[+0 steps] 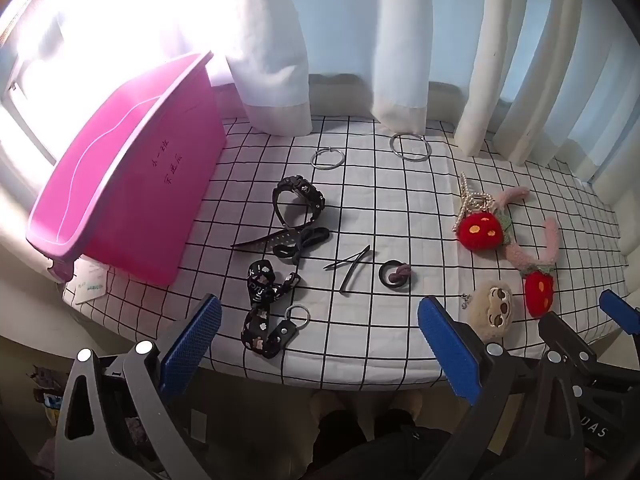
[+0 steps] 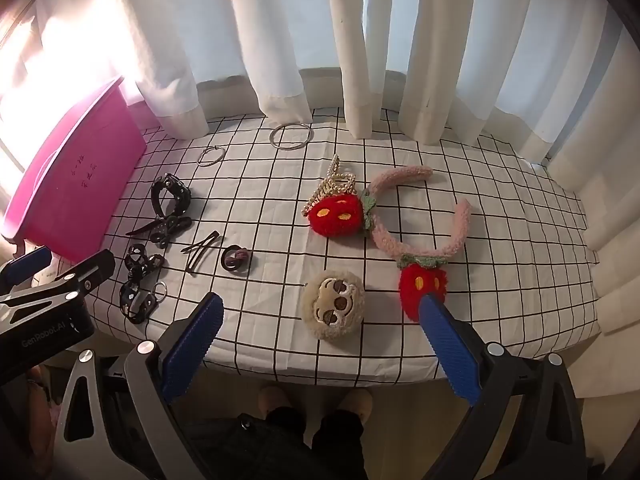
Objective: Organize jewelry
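Observation:
Jewelry lies spread on a checked cloth [image 1: 372, 208]. A black watch [image 1: 298, 202], a black lanyard with a key ring [image 1: 266, 316], hair pins [image 1: 352, 266] and a hair tie [image 1: 396, 274] lie left of centre. Two silver rings [image 1: 410, 146] lie at the back. A pink headband with red strawberries [image 2: 416, 216], a pearl clip [image 2: 332, 184] and a sloth plush [image 2: 334, 310] lie to the right. My left gripper [image 1: 320, 336] is open and empty over the front edge. My right gripper [image 2: 320, 332] is open and empty in front of the sloth plush.
A pink bin [image 1: 128, 176] stands tilted at the left of the table, also seen in the right wrist view [image 2: 76, 172]. White curtains [image 1: 400, 40] hang along the back edge. A small card [image 1: 92, 286] lies under the bin's corner.

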Action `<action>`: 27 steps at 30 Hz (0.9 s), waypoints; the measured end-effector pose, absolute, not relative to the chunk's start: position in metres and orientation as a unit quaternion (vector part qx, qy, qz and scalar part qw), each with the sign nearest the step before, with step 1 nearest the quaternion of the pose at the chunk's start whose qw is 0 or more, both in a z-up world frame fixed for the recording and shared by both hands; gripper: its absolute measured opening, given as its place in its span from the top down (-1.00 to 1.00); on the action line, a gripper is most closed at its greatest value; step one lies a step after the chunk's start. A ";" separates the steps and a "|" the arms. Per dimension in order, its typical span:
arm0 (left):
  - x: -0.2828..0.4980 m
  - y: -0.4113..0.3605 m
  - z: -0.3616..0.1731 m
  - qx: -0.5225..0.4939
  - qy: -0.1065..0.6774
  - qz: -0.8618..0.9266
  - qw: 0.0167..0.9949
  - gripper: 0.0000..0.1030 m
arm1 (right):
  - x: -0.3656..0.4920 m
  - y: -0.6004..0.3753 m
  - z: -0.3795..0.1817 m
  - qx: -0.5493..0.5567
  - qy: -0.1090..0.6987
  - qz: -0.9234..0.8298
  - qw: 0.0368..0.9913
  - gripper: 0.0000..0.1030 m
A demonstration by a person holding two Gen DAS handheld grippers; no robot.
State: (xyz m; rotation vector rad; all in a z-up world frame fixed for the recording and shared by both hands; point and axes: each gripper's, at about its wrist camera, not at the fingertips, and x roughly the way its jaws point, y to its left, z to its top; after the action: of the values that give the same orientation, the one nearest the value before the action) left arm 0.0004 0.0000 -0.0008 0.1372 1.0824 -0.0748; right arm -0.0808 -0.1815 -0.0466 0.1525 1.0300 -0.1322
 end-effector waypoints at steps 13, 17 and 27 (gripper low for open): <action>0.000 0.000 -0.001 0.066 0.512 -0.035 0.856 -0.88 | -0.080 -0.181 -0.047 0.074 0.492 -0.062 0.865 -0.82; 0.000 0.000 -0.001 0.066 0.512 -0.035 0.856 -0.88 | -0.081 -0.182 -0.047 0.074 0.491 -0.062 0.866 -0.82; 0.004 -0.001 -0.001 0.065 0.513 -0.036 0.855 -0.88 | -0.081 -0.183 -0.047 0.075 0.492 -0.062 0.865 -0.82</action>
State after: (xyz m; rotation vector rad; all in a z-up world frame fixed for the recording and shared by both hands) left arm 0.0039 -0.0011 -0.0008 0.1370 1.0790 -0.0762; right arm -0.0807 -0.1825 -0.0475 0.1578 1.0296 -0.1295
